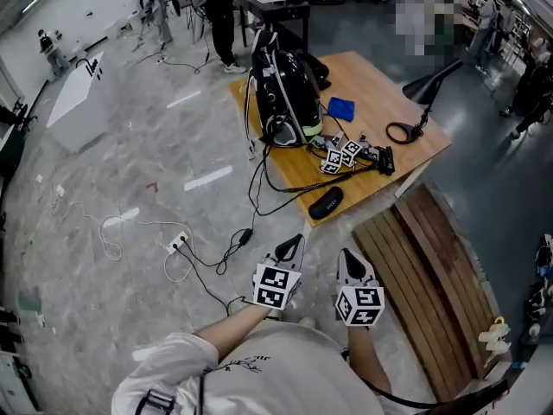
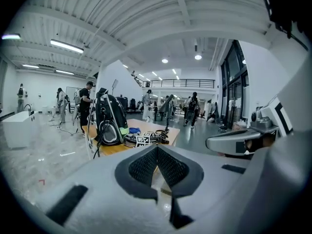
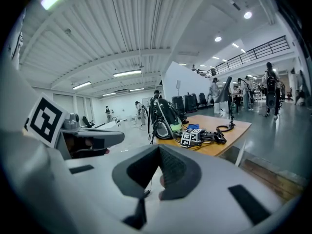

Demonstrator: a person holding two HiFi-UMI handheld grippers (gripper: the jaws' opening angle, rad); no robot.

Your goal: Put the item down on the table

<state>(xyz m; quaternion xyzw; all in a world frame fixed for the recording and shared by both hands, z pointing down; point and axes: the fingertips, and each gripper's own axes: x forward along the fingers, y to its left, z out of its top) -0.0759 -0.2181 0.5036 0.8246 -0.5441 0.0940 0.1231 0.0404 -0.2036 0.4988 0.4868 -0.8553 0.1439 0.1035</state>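
Both grippers hang in front of the person, well short of the wooden table (image 1: 371,85). My left gripper (image 1: 294,242) is shut and holds nothing; in the left gripper view its dark pads (image 2: 146,165) meet with nothing between them. My right gripper (image 1: 346,258) sits beside it, also shut and empty, its pads (image 3: 175,172) closed together. On the table stand a black backpack (image 1: 285,93), a blue cloth (image 1: 341,108), a device with marker cubes (image 1: 341,156), a black case (image 1: 326,203) at the near edge and a black desk lamp (image 1: 428,93).
A slatted wooden platform (image 1: 432,275) lies on the floor right of the grippers. Cables and a power strip (image 1: 177,242) trail across the floor on the left. Several people stand at the far end of the hall (image 1: 216,15). A white box (image 1: 82,98) stands far left.
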